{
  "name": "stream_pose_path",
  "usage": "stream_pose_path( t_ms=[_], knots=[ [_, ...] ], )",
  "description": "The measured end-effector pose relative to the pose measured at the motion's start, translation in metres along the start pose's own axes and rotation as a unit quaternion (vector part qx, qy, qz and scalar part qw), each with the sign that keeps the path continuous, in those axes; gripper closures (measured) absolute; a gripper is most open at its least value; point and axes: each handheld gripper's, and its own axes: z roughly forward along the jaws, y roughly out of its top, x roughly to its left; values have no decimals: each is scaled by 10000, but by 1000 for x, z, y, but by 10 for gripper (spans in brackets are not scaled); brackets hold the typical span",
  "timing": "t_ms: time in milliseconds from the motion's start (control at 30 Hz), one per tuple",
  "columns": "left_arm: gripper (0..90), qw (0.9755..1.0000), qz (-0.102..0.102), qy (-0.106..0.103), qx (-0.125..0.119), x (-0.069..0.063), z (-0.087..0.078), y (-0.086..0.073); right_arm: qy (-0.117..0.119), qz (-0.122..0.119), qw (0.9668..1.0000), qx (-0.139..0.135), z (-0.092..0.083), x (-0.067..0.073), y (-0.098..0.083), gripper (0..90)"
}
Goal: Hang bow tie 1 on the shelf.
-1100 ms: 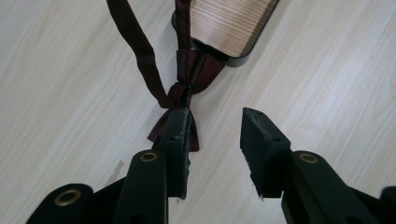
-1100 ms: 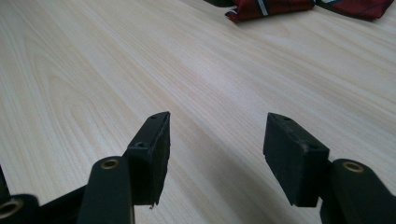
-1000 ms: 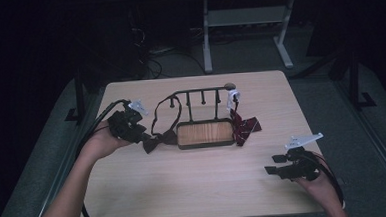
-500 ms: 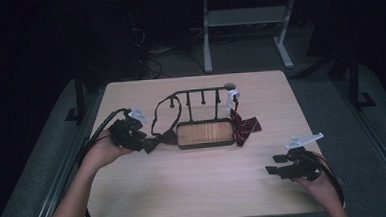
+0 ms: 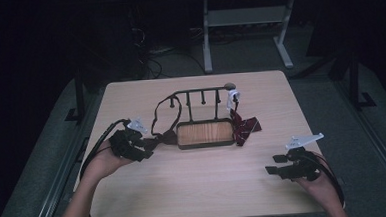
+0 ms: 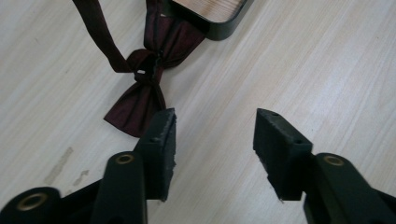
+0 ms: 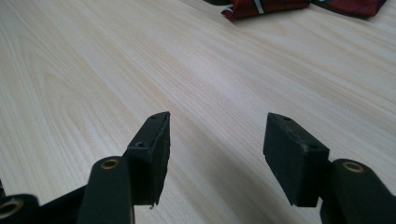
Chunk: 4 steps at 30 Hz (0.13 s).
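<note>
- High view: A wooden table [image 5: 195,188] is holding a black rack [image 5: 201,119] with pegs and a flat tray [image 5: 205,133] at its foot. The tray's wood floor is showing bare. A dark bow tie [image 5: 163,138] is lying at the tray's left end, and its strap is looping up over a peg. A red striped tie [image 5: 244,127] is lying at the right end. The left gripper [image 5: 144,146] is sitting just beside the dark bow tie. The right gripper [image 5: 275,164] is resting well apart, near the table's right edge.
- Left gripper view: The jaws have just been opening and are standing wide over bare table. The bow tie's wing [image 6: 135,109] is lying just past one jaw. The tray's corner [image 6: 222,25] is peeking in at the top.
- Right gripper view: The jaws are standing wide with bare wood between them. The red striped tie [image 7: 266,8] is showing far off at the top.
</note>
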Motion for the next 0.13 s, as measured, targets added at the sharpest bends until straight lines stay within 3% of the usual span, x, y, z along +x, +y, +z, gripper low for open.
stream_pose_path(
  t_ms=[133],
  knots=[
    [450,9999,-103,6,-100,-5,6,-8,-21,13,10000,-22,0,0,1,412]
  ],
)
